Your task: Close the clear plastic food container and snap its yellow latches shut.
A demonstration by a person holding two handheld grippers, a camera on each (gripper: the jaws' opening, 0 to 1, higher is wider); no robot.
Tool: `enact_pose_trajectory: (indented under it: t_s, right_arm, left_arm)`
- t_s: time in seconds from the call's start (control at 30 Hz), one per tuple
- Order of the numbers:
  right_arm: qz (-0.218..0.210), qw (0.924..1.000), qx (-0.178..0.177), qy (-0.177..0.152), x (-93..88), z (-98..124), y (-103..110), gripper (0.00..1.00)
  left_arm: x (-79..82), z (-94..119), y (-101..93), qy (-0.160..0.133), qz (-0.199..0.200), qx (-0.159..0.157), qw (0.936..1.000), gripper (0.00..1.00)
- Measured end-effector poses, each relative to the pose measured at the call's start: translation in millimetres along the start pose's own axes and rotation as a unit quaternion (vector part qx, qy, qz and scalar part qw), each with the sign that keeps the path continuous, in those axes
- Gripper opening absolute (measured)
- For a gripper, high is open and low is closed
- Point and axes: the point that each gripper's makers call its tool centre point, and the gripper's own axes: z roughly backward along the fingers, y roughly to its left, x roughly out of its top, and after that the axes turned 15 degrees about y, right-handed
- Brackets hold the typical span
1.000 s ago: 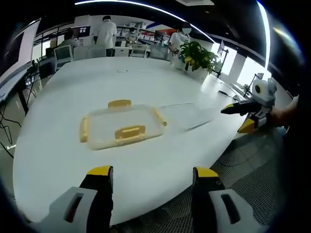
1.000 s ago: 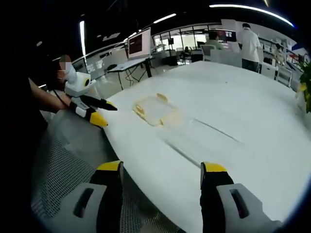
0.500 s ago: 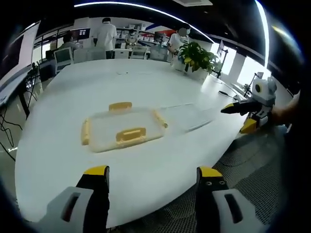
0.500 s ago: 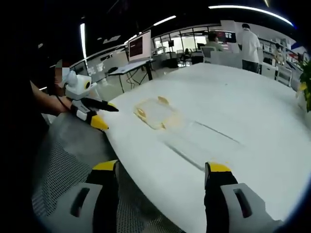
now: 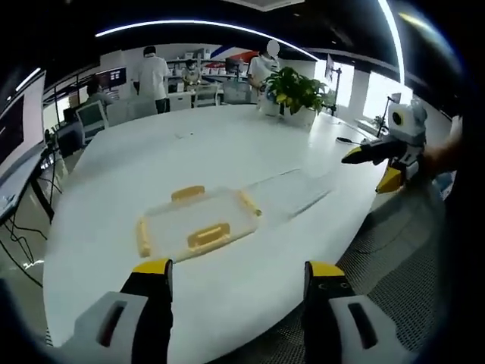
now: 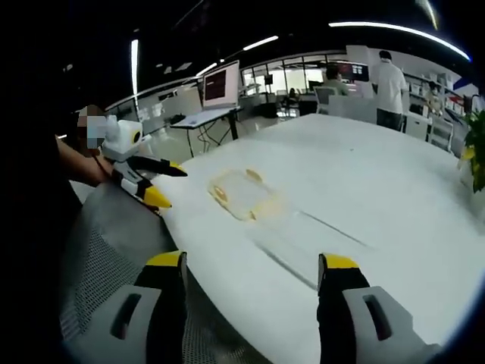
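Here, bench (image 5: pixel 227 152): white, holds container (image 5: pixel 198 221), lid (image 5: pixel 292 187) beside it.
Room: office, plant (image 5: pixel 294 89).
Left hand-held gripper (image 5: pixel 239 274): wide, empty, hovering.
Right hand-held gripper (image 6: pixel 254 267): wide, empty, off the edge.

No readable text anywhere; the wall monitor (image 6: pixel 220 83) and distant screens are too blurred to read.

Clear glossy plastic container (image 5: pixel 198 225) with opaque yellow latches (image 5: pixel 208 236) on a smooth, matt white table (image 5: pixel 227 144); floor (image 5: pixel 394 265) looks perforated.
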Motion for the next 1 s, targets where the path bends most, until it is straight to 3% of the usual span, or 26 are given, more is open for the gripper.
enact_pose_trajectory:
  t_s: [0.17, 0.27, 0.43, 0.53, 0.63, 0.73, 1.0]
  right_arm:
    - [-0.012, 0.9998, 0.007, -0.011, 2.5, 0.5, 0.6, 0.71]
    - [-0.004, 1.0000, 0.001, -0.001, 1.2, -0.3, -0.3, 0.68]
    - [0.000, 1.0000, 0.000, -0.009, 17.0, 4.0, 2.4, 0.68]
    - [0.008, 1.0000, -0.004, -0.004, 22.9, 3.2, 6.2, 0.64]
    - [0.019, 0.9998, 0.006, -0.006, 29.7, 0.5, 16.2, 0.67]
    - [0.037, 0.9992, 0.006, 0.012, 31.0, -7.1, 22.4, 0.66]
    - [0.035, 0.9993, 0.010, 0.005, 56.7, -16.3, 32.3, 0.66]
  left_arm:
    - [-1.1, -1.2, 1.5, -0.002, 0.006, -0.002, 1.0000, 0.65]
    - [-0.9, -1.3, 0.1, -0.003, 0.006, -0.007, 1.0000, 0.65]
    - [1.1, -1.8, -2.2, 0.003, 0.009, -0.032, 0.9995, 0.72]
    - [5.9, 1.7, -0.1, 0.005, -0.018, -0.031, 0.9993, 0.66]
    - [12.3, 3.6, 2.4, 0.000, -0.020, -0.047, 0.9987, 0.67]
    - [10.8, 3.4, 9.1, 0.020, -0.036, -0.053, 0.9977, 0.64]
    - [15.6, 10.7, 29.8, 0.019, -0.033, -0.069, 0.9969, 0.64]
